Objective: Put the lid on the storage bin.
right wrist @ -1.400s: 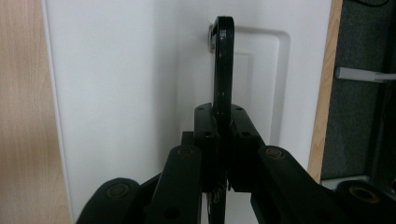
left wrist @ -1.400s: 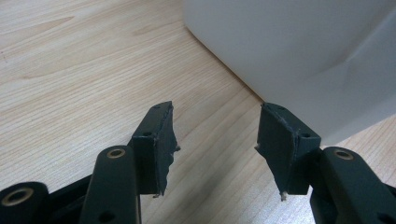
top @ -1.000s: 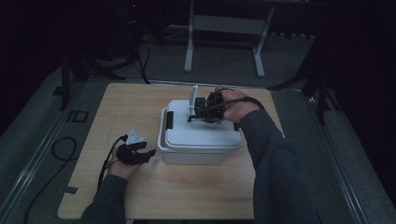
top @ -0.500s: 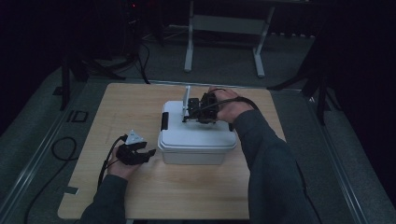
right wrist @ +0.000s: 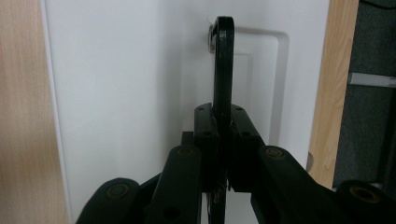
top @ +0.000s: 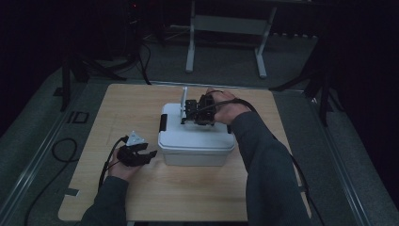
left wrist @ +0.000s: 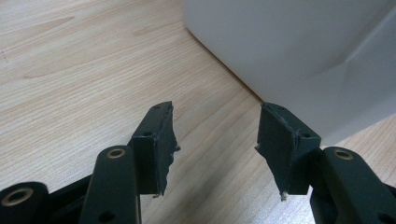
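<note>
Black jaws of the right gripper are clenched on the box's black handle at frame centre, its lower end hidden between them, above the white box, while the left gripper is held released beside it.

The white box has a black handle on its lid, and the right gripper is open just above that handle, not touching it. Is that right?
Not quite. The right gripper isn't open above the handle: its jaws are shut on it, pads pressing both sides, as the right gripper view shows. The rest holds: the handle is black and sits on the lid of the white box.
</note>
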A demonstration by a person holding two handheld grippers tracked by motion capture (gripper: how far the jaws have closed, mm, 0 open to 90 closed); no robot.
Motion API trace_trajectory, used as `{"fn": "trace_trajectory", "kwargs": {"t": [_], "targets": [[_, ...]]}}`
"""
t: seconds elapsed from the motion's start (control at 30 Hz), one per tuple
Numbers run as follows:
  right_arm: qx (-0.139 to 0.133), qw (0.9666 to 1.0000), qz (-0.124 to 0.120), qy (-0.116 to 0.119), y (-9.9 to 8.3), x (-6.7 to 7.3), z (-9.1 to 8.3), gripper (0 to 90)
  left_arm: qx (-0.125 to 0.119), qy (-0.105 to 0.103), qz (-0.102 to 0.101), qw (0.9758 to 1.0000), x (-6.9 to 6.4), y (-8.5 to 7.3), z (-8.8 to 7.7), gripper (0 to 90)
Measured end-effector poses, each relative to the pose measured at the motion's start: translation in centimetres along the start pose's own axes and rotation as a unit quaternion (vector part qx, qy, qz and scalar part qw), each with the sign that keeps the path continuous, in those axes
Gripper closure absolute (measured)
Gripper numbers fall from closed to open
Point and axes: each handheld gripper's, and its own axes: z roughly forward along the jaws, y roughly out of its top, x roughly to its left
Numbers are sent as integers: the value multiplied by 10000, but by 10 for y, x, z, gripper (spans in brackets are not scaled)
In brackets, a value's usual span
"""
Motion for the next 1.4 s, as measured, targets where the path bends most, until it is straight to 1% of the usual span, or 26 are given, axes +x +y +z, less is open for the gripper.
{"fn": "trace_trajectory", "kwargs": {"t": [0.2, 0.53, 0.8, 1.3, 1.4], "targets": [[34, 10000, 14, -5, 2, 0, 4, 844, -6, 7, -11, 10000, 0, 0, 0, 461], [46, 10000, 53, -30, 3, -1, 5, 841, 9, 5, -9, 10000, 0, 0, 0, 460], [90, 10000, -2, 6, 7, 1, 11, 841, 8, 1, -2, 10000, 0, 0, 0, 459], [100, 9999, 39, 24, 6, 2, 13, 835, -1, 5, -7, 10000, -1, 0, 0, 458], [63, 10000, 57, -8, 6, 2, 13, 802, -1, 7, -9, 10000, -1, -1, -1, 458]]}}
